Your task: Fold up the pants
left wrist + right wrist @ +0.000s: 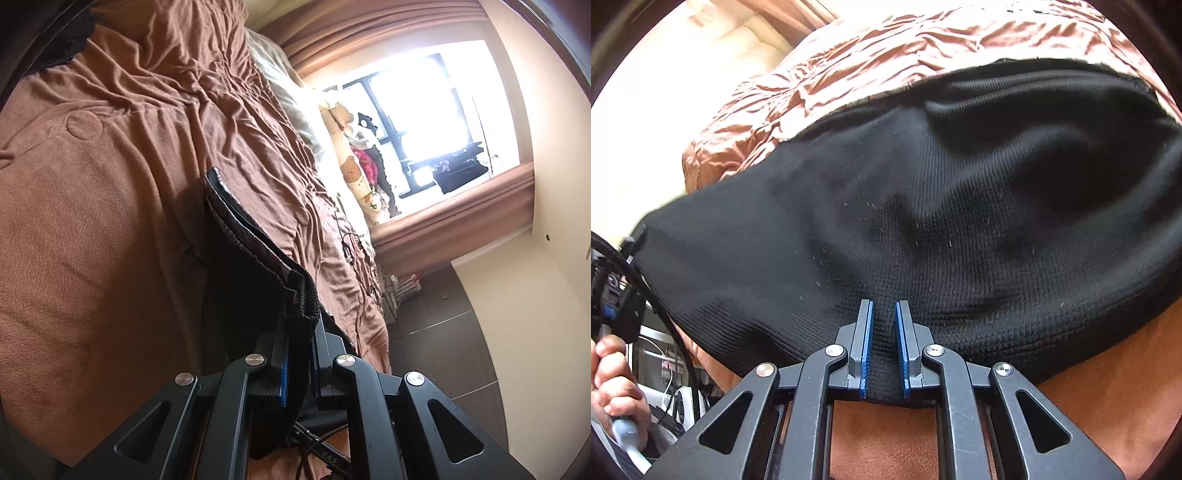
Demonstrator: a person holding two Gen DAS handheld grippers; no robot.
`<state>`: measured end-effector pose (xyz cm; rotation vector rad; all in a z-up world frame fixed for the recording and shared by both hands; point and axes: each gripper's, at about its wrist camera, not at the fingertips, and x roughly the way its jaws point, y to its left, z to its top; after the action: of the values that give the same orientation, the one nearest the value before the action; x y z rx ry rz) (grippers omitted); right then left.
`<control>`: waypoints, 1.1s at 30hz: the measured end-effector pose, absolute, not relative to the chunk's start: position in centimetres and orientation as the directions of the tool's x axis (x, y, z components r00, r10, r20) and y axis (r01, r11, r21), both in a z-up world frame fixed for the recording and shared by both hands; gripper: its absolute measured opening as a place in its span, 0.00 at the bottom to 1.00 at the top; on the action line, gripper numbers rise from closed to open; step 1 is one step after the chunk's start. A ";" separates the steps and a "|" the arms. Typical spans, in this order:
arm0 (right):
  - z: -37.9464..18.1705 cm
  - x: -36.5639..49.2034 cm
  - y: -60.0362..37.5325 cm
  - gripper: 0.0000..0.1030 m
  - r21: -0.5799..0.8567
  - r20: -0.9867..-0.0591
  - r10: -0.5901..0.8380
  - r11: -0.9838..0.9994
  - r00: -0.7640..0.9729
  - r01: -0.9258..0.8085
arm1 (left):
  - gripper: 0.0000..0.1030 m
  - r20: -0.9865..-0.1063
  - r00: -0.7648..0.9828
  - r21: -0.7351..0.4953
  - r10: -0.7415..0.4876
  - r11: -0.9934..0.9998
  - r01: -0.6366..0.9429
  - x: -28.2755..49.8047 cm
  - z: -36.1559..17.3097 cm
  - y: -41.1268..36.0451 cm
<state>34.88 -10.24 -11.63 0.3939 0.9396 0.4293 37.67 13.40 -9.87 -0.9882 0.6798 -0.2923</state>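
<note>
The black pants (pixel 923 206) lie spread on a brown bedspread (pixel 849 55), wrinkled into soft ridges. My right gripper (pixel 884 314) is shut on the near hem of the pants, and a pinch of black knit fills the gap between its blue pads (pixel 866 354). In the left wrist view my left gripper (pixel 299 317) is shut on another edge of the pants (pixel 243 266), which hangs lifted off the bedspread (pixel 110 184) as a dark fold. At the left edge of the right wrist view a person's hand (pixel 609 387) holds the left gripper's handle.
The bed fills most of both views. A pillow (pixel 288 92) and soft toys (pixel 354 162) lie along the window side. A bright window (pixel 424 118) with curtains, a dark wooden floor (pixel 443 332) and cables (pixel 676 325) lie beyond the bed.
</note>
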 end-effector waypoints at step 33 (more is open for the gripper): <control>-8.8 29.0 -20.9 0.39 0.680 -0.501 0.616 0.715 0.608 -0.163 | 0.09 -0.396 0.555 -0.751 -0.732 0.606 0.263 45.4 -1.7 -6.2</control>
<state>28.98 -20.87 -8.83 0.6313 0.7977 0.4862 45.40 -6.20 -1.67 -0.6903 0.7696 -0.6463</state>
